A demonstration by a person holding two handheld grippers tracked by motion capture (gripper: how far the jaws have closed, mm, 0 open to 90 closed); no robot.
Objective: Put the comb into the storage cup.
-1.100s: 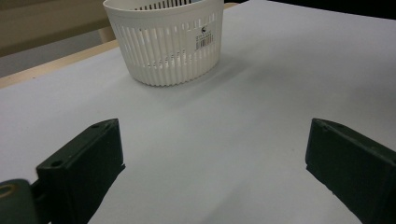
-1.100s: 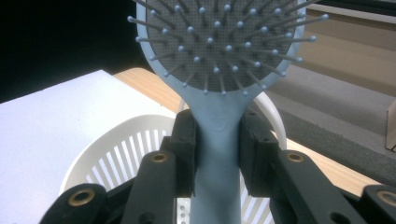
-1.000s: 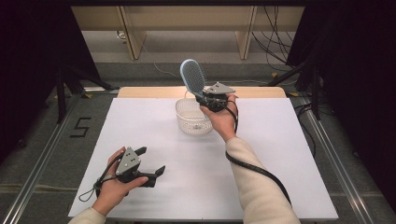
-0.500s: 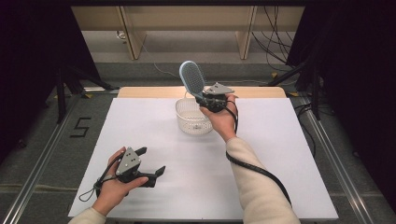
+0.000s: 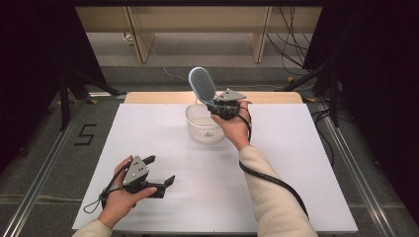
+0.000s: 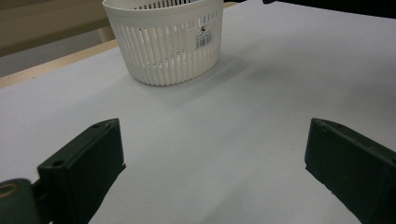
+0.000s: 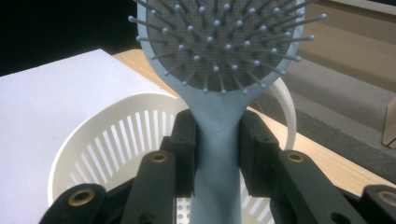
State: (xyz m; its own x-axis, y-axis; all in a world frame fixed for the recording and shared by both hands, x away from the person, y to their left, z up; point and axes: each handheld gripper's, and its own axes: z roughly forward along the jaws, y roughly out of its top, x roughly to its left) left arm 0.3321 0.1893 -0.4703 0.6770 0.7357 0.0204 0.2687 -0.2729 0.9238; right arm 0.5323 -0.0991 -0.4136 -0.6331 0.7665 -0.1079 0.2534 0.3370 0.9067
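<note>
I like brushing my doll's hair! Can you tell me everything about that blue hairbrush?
The light blue plastic hairbrush has an oval head with a dark grey cushion full of thin pins with little round blue tips. Its narrow, smooth handle is clamped between the black jaws of the right gripper, one on each side. The brush stands almost upright, head up and leaning a little, in the air above the white slotted plastic basket at the far side of the white table. Only the jaws touch it.

Grey floor [image 5: 44, 148]; wooden shelving [image 5: 197, 24] (dark sides)
</note>
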